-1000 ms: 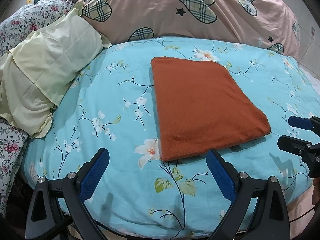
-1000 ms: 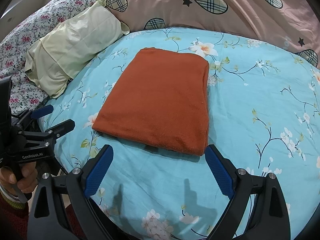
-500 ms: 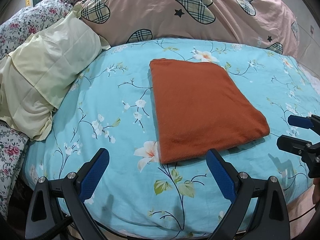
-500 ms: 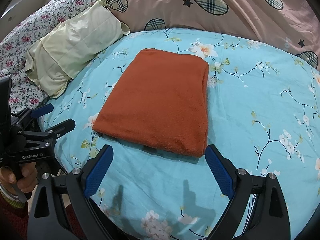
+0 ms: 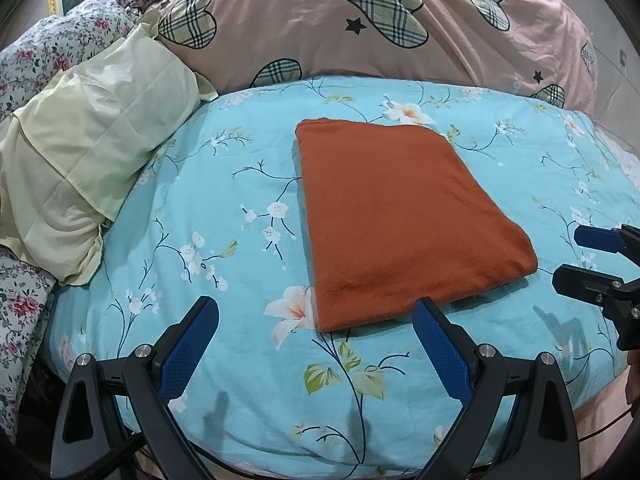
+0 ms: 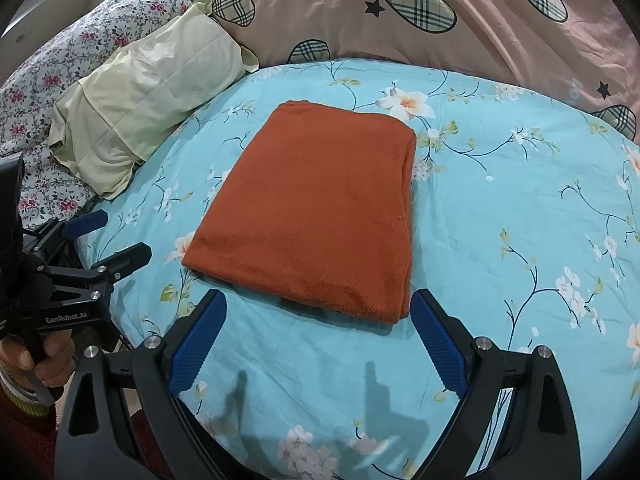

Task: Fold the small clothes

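You've got the folded cloth (image 5: 404,220) lying flat in the middle of the bedsheet (image 5: 224,216). A pillow (image 5: 92,160) sits off to its left, a big quilt (image 5: 360,24) is heaped behind it, and both grippers hover at the near edge.

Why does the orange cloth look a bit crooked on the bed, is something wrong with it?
Nothing stands out. The orange cloth lies folded flat on the blue flowered sheet, edges fairly even; it just sits at an angle to the cameras. Both the left gripper and right gripper are open and hold nothing.
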A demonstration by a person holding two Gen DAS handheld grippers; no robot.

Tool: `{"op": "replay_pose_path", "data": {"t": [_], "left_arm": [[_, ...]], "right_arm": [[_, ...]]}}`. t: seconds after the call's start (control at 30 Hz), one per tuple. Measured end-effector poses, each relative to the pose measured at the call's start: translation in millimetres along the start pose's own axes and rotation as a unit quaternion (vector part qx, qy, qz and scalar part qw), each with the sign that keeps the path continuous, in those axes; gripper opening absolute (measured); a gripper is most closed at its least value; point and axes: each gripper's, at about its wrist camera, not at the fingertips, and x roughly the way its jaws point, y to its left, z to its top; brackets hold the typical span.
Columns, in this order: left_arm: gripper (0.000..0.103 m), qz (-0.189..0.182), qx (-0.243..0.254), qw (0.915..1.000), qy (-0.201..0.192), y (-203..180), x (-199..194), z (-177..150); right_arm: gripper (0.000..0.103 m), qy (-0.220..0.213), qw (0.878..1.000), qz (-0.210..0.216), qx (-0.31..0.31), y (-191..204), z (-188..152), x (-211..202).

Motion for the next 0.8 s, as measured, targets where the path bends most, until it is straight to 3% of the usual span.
{"op": "replay_pose_path", "data": {"t": [0.8], "left_arm": [[0.098,0.016,0.004,0.9998,-0.008,5,9,17]], "right_arm": [[0.093,0.012,1.000,-0.007,0.010,-10,12,18]]}}
